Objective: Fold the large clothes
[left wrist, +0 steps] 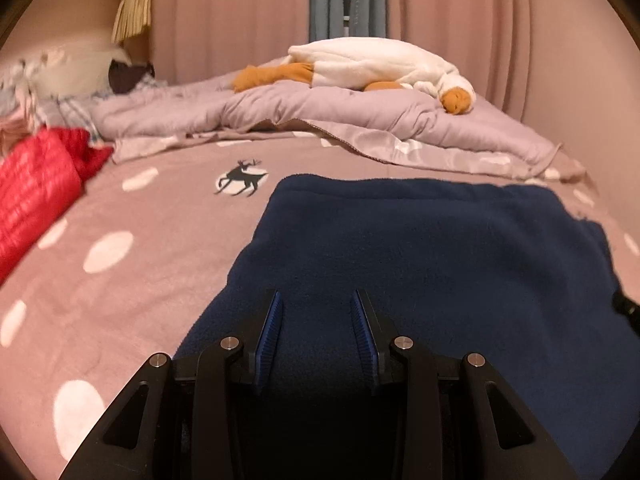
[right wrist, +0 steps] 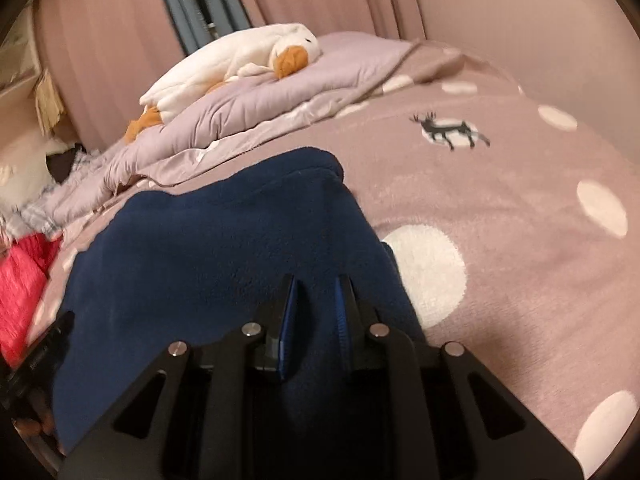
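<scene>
Two hand-held grippers are hovering low over a navy fleece garment (left wrist: 420, 248) lying folded on the bed (left wrist: 140, 280). Left hand-held gripper (left wrist: 316, 300) is gaping moderately, gripping nothing; right hand-held gripper (right wrist: 316, 284) is standing narrower, fuzzy fleece showing between its ribbed blue pads (right wrist: 289, 320), grasp unclear.
</scene>
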`<state>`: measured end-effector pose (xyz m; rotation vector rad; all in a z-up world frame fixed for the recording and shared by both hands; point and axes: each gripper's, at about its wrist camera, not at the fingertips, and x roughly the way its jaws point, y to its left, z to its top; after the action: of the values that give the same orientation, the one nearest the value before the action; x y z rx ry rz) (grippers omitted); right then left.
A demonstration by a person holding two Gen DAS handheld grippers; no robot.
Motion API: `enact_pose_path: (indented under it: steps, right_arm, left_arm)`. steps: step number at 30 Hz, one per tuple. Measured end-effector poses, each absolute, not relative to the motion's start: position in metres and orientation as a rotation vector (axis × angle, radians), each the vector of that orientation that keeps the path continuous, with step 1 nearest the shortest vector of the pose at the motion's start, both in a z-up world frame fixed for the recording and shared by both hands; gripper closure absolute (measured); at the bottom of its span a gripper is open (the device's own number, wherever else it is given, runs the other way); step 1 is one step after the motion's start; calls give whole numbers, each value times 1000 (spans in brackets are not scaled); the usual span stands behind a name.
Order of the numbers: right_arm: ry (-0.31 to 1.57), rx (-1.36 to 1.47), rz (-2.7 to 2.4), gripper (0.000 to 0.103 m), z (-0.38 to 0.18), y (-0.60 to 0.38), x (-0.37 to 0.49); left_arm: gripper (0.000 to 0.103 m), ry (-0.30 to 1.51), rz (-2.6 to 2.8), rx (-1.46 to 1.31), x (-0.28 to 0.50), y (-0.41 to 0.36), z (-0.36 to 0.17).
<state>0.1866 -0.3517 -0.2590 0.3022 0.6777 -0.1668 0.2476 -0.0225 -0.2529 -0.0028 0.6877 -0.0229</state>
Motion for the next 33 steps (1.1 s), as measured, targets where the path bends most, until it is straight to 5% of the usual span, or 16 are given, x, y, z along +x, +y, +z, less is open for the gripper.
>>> enact_pose_path:
  steps: [10, 17, 25, 30, 33]
  right_arm:
    - [663, 262, -189, 81, -255, -349, 182]
    - [656, 262, -115, 50, -254, -342, 183]
    - [664, 160, -150, 36, -252, -326, 184]
    - [663, 149, -165, 27, -251, -327, 184]
    - [666, 131, -171, 25, -251, -325, 186]
  left_arm:
    - [67, 694, -33, -15, 249, -22, -251]
    - [67, 695, -35, -12, 250, -24, -251]
    - [67, 695, -36, -15, 251, -22, -252]
    - [53, 690, -34, -1, 249, -24, -252]
    - [30, 686, -71, 19, 245, -29, -250]
